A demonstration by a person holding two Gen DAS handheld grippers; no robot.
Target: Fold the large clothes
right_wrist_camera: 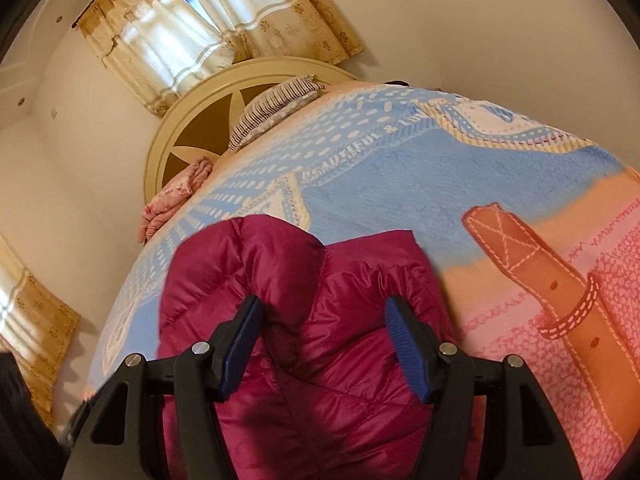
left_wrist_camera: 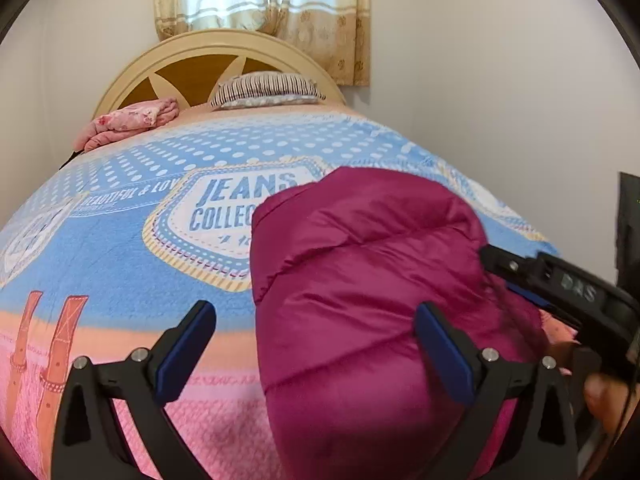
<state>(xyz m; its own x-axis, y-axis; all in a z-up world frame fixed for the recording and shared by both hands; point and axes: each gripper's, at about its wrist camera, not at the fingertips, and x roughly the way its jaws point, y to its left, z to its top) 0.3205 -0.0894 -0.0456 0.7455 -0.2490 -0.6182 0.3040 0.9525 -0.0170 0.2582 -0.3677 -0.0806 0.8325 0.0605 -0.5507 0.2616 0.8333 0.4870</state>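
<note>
Here a magenta puffer jacket lies bunched on the near right part of a bed under a blue-and-pink blanket. Far off stand a cream headboard, striped pillow, folded pink cloth and curtained window. The left hand-held gripper and right hand-held gripper both stand apart, clamping nothing.

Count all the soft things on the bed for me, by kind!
Puffy jacket, dark pink: 1
Striped pillow: 1
Pink flowery cloth bundle: 1
Blanket covering the bed: 1
Total: 4
</note>
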